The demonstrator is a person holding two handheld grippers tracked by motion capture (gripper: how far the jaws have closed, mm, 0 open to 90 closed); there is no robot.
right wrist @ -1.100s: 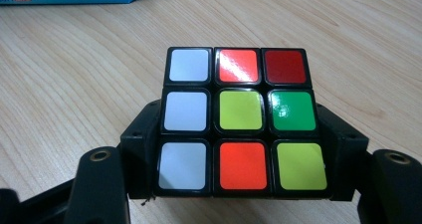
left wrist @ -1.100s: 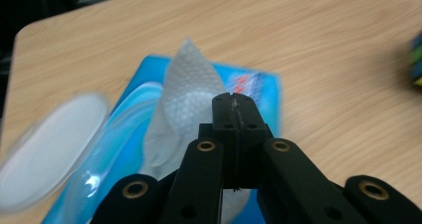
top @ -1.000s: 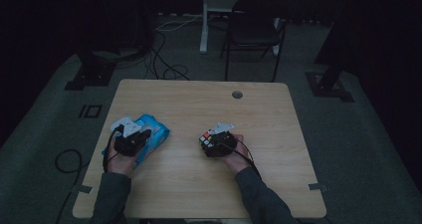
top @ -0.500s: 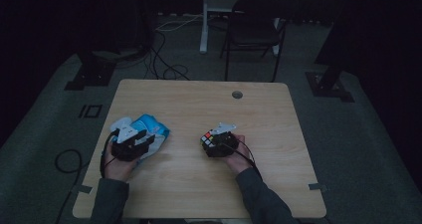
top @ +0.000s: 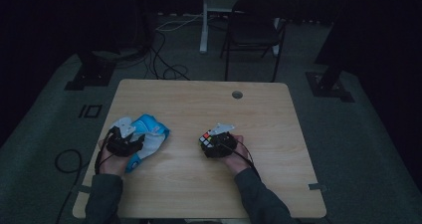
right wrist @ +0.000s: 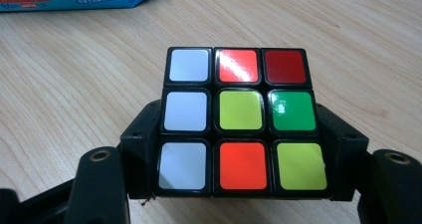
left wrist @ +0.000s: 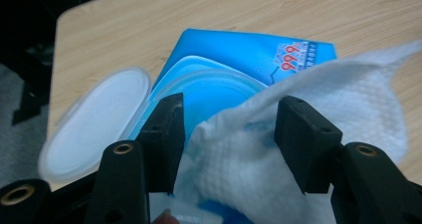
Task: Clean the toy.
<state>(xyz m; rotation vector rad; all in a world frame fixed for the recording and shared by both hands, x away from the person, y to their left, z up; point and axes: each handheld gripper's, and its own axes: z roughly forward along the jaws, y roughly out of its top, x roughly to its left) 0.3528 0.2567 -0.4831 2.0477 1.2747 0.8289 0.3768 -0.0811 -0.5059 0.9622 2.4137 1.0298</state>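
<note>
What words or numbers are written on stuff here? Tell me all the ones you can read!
"999" in red, on the blue wet wipes pack, seen in the left gripper view.
Small print around the "999": too small to read.
Red and white label with characters and a "+" on the same pack's edge in the right gripper view: too blurred and cut off to read.
Puzzle cube: coloured stickers, no writing.
White wipe: no writing.

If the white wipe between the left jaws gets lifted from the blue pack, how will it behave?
The white wipe looks soft and crumpled, so it would probably droop rather than hold shape. It seems thin, so likely very light. It trails from the blue pack, whose lid is open, so pulling might drag the pack along.
</note>
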